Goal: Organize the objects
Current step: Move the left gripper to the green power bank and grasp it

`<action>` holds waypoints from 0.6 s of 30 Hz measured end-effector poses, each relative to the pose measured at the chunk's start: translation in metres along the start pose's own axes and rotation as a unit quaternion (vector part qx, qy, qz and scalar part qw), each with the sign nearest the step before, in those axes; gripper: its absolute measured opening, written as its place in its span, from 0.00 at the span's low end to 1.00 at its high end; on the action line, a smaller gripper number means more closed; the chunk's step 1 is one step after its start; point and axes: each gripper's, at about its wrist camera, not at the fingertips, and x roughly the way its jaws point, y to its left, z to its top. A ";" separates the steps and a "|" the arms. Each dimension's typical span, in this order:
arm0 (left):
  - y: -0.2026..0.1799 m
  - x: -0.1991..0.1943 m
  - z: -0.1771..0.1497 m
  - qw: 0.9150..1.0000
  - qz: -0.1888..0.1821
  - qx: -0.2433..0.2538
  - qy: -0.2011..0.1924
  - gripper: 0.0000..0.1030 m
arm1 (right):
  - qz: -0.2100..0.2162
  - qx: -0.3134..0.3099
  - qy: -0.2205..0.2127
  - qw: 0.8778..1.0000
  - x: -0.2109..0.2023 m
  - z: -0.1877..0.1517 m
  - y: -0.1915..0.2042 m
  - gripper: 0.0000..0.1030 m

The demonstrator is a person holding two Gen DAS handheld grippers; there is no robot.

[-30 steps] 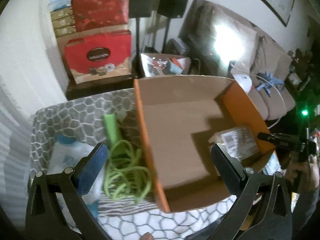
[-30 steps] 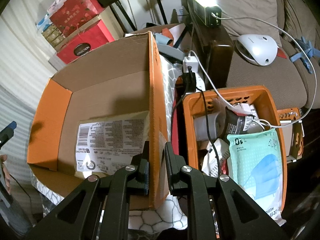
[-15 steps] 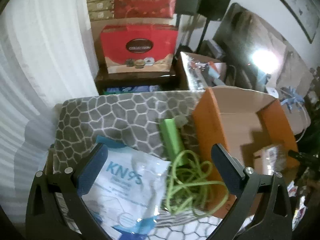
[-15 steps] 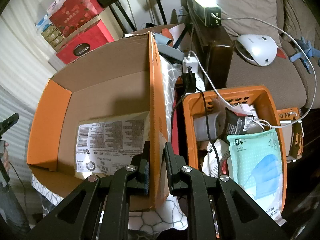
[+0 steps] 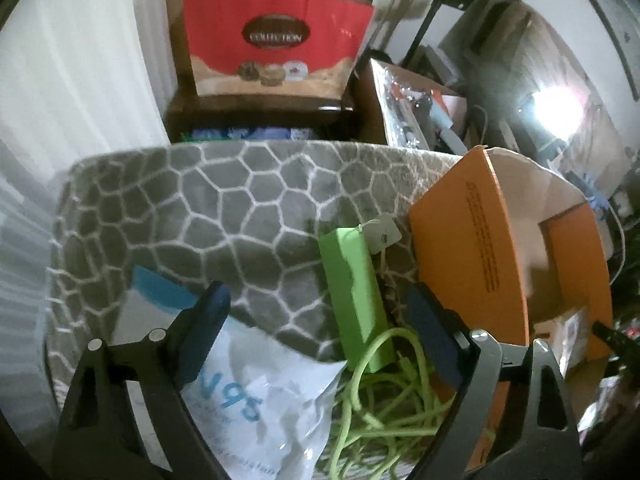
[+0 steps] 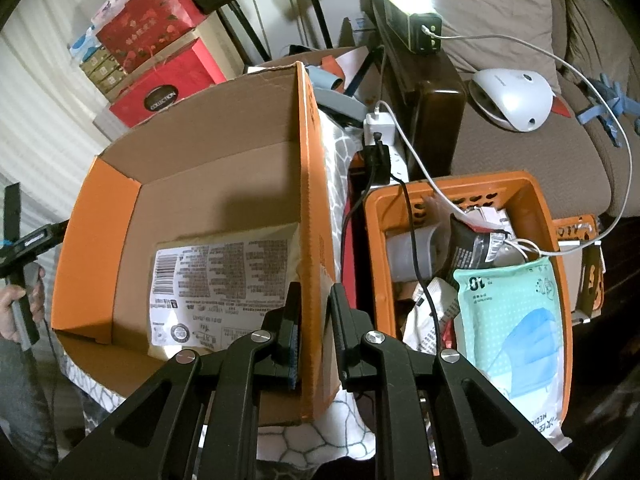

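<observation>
My left gripper (image 5: 320,328) hangs over a grey honeycomb-patterned cloth (image 5: 208,208), its jaws closing but still wide apart. Between and just beyond its fingers lie a green box (image 5: 354,288), a tangle of green cord (image 5: 384,396) and a white KN95 mask pack (image 5: 260,396); neither pad presses on them. My right gripper (image 6: 314,320) is shut on the right wall of the orange cardboard box (image 6: 316,216), which holds a labelled flat packet (image 6: 216,284). The same cardboard box (image 5: 472,256) stands right of the green box in the left wrist view.
An orange plastic basket (image 6: 536,196) right of the box holds a blue mask pack (image 6: 516,320), packets and cables. Red gift boxes (image 5: 276,48) stand behind the cloth. A sofa with a white device (image 6: 512,96) lies at the right. A person's hand (image 6: 16,304) shows at far left.
The left gripper swung left away from the cardboard box and sank toward the green box, cord and mask pack, its jaws narrowing a little. The right gripper stayed put on the box wall.
</observation>
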 end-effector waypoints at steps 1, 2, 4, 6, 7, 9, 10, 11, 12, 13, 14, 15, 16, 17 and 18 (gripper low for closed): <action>0.000 0.004 0.001 1.000 -0.004 -0.002 0.003 0.81 | 0.000 0.000 0.000 1.000 0.000 0.000 0.001 0.14; -0.001 0.007 0.001 1.000 -0.005 -0.002 0.006 0.80 | 0.000 0.000 0.000 1.000 0.000 0.000 0.001 0.14; -0.002 0.013 0.003 1.000 -0.015 -0.006 0.013 0.78 | -0.002 -0.001 0.000 1.000 0.001 0.000 0.001 0.14; -0.002 0.020 0.004 0.999 -0.027 -0.013 0.023 0.76 | -0.004 -0.002 0.000 1.000 0.001 -0.001 0.002 0.14; -0.001 0.023 0.004 0.999 -0.028 -0.015 0.026 0.73 | -0.004 -0.002 0.000 1.000 0.001 -0.001 0.002 0.14; -0.001 0.028 0.004 0.999 -0.030 -0.016 0.035 0.65 | -0.005 -0.002 0.000 1.000 0.001 -0.001 0.003 0.14; -0.003 0.032 0.003 0.999 -0.031 -0.014 0.040 0.60 | -0.004 -0.002 0.001 1.000 0.001 -0.001 0.003 0.14; -0.003 0.033 0.003 0.998 -0.033 -0.012 0.043 0.58 | -0.004 -0.002 0.001 1.000 0.001 -0.001 0.003 0.14; -0.005 0.036 0.002 0.998 -0.035 -0.010 0.047 0.54 | -0.004 -0.002 0.001 1.000 0.002 -0.001 0.003 0.14; -0.007 0.038 0.001 0.998 -0.036 -0.006 0.050 0.52 | -0.005 -0.002 0.001 1.000 0.002 -0.001 0.003 0.14; -0.009 0.039 0.001 0.998 -0.032 -0.003 0.050 0.52 | -0.006 -0.002 0.002 1.000 0.002 -0.001 0.004 0.14; -0.012 0.039 0.001 0.999 -0.027 0.003 0.047 0.52 | -0.006 -0.003 0.002 1.000 0.002 -0.002 0.004 0.14; -0.014 0.040 0.001 0.999 -0.026 0.006 0.046 0.51 | -0.007 -0.003 0.002 1.000 0.003 -0.002 0.004 0.15; -0.016 0.040 0.000 0.999 -0.024 0.009 0.046 0.49 | -0.008 -0.003 0.003 1.000 0.003 -0.002 0.004 0.15; -0.018 0.041 0.000 0.999 -0.021 0.012 0.046 0.43 | -0.008 -0.002 0.003 1.000 0.004 -0.002 0.004 0.15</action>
